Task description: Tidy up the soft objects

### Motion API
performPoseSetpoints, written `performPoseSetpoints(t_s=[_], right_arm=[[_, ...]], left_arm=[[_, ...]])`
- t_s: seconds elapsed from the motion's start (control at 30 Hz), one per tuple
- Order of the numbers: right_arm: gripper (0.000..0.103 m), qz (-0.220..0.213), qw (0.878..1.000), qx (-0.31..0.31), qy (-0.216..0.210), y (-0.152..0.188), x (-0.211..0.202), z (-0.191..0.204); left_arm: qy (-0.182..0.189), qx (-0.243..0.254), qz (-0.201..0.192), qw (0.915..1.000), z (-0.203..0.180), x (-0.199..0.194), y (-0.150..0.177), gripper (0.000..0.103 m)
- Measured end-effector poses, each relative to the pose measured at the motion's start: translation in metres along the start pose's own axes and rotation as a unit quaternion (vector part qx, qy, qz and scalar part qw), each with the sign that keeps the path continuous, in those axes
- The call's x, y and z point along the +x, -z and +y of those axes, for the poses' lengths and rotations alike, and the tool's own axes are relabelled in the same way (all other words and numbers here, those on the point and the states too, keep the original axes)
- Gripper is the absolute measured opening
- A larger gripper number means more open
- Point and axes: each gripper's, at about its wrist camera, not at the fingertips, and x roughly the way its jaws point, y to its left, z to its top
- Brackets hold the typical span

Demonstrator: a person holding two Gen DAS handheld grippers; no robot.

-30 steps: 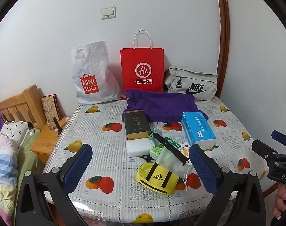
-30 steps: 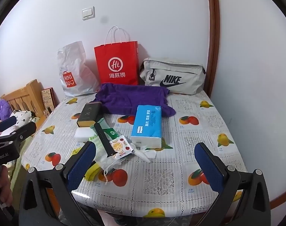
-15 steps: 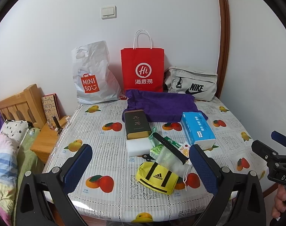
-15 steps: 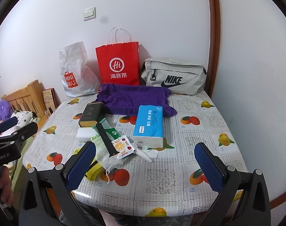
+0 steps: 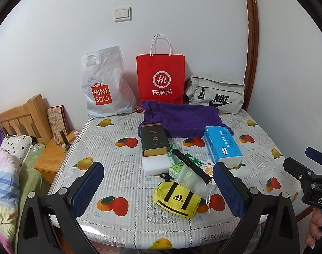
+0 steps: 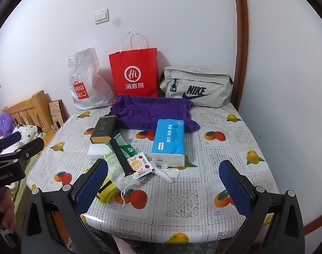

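A purple cloth [image 5: 180, 118] [image 6: 150, 112] lies at the back of the table. A blue tissue pack [image 5: 221, 144] [image 6: 169, 141], a white sponge block [image 5: 155, 165] [image 6: 96, 151], a yellow Adidas pouch [image 5: 175, 198] [image 6: 106, 190] and a mesh drawstring bag [image 5: 189, 176] lie in the middle. My left gripper [image 5: 158, 187] is open and empty at the front edge, near the pouch. My right gripper [image 6: 163, 185] is open and empty at the front edge, right of the pile.
A Miniso bag [image 5: 103, 86], a red paper bag [image 5: 161, 78] and a grey Nike bag [image 5: 216, 96] stand along the wall. A dark tin box [image 5: 153, 139], a black watch strap [image 5: 191, 169] and small packets are in the pile. A wooden bed [image 5: 18, 116] is at the left.
Both grippers have shifted slightly; the view has barely changed. Nothing on the table has moved.
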Motion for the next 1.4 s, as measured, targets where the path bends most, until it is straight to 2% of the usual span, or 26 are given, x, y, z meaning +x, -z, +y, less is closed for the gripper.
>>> performPoseSetpoints(t_s=[1.4], right_arm=[[0.103,0.001,1.0,-0.004,-0.004,0.002,-0.0016,0.006]], left_arm=[[0.001,-0.001,0.0,1.0,0.001,-0.0004,-0.0001,0.103]])
